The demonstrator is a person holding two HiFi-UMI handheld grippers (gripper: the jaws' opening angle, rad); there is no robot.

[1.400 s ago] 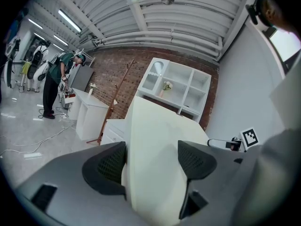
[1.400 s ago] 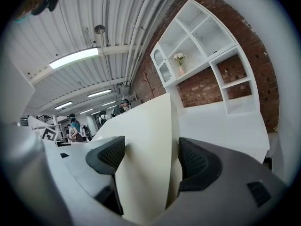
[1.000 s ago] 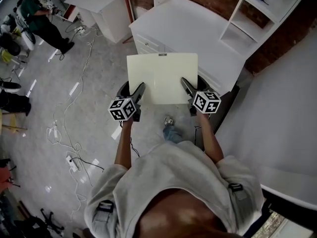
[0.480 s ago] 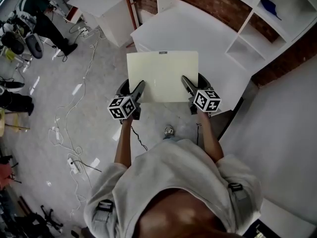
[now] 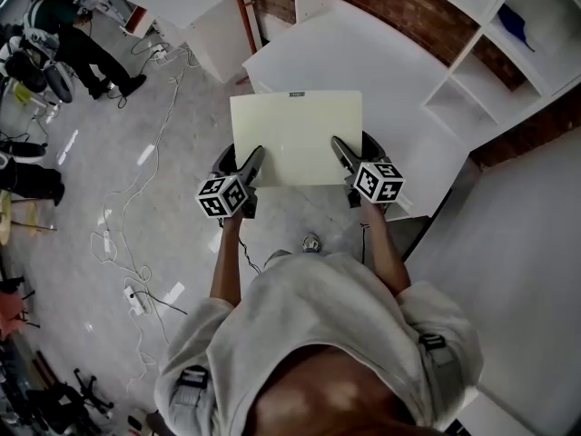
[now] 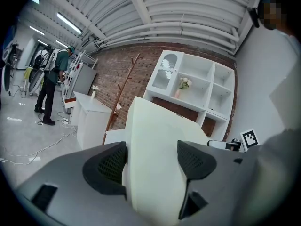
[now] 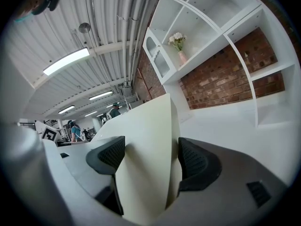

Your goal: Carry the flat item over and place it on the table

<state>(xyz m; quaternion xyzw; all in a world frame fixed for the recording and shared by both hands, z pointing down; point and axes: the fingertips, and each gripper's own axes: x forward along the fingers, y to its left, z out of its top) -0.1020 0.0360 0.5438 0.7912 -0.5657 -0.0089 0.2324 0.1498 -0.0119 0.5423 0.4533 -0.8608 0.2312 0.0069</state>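
Note:
A pale cream flat board (image 5: 297, 136) hangs level in the air in front of the person, its far edge over the near corner of a white table (image 5: 363, 71). My left gripper (image 5: 247, 164) is shut on the board's near left corner, and my right gripper (image 5: 341, 155) is shut on its near right corner. In the left gripper view the board (image 6: 157, 159) fills the gap between both dark pads. The right gripper view shows the board (image 7: 148, 159) clamped between its pads in the same way, with the table top (image 7: 235, 121) beyond.
White open shelving (image 5: 508, 34) stands against a brick wall at the upper right. A second white cabinet (image 5: 195, 12) stands at the upper left. Cables and a power strip (image 5: 134, 300) lie on the grey floor at left. People stand at the far left (image 5: 68, 34).
The person has stepped forward with the board held in both grippers; the white table and shelving have drawn nearer and the board's far edge now overlaps the table corner.

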